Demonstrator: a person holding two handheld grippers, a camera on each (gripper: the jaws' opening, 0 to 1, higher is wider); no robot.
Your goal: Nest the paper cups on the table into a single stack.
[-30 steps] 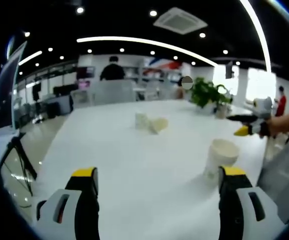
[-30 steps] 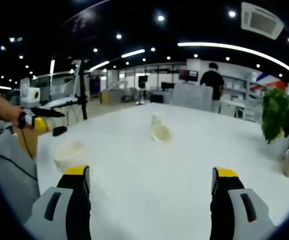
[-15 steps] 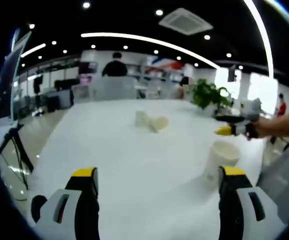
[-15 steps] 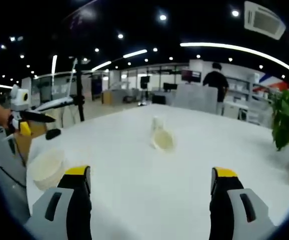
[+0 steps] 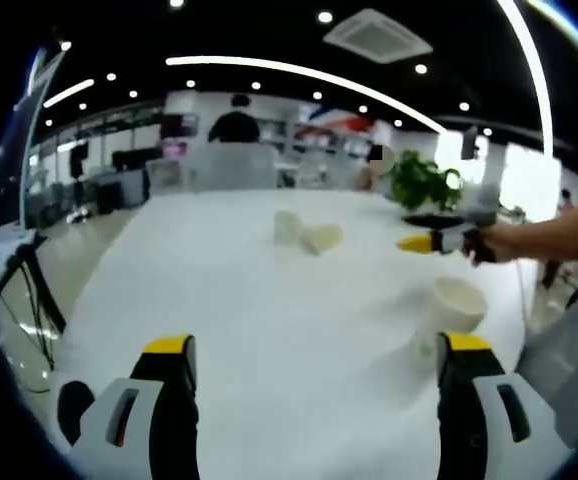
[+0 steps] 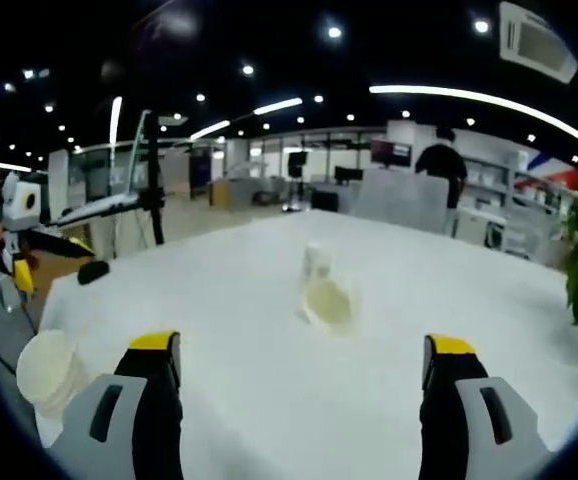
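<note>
White table (image 6: 269, 400), two paper cups (image 6: 324, 290) ahead of right claw (image 6: 304, 400)

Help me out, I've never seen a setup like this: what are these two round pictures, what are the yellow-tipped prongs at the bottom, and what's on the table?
There is no robot here. A person holds a two-jaw gripper in each hand, and a fisheye camera rides on each one, which is why the pictures are round. The left gripper view looks along the left gripper; the right gripper view looks along the right gripper. The yellow-tipped prongs are each gripper's own jaws, standing apart and holding nothing.

In the left gripper view the right gripper also comes in at the side, held out over the white table.

Three paper cups sit on it: a near cup, upright and alone, and farther off an upright far cup next to a tipped cup lying on its side. A potted plant stands near the table's far edge.
</note>
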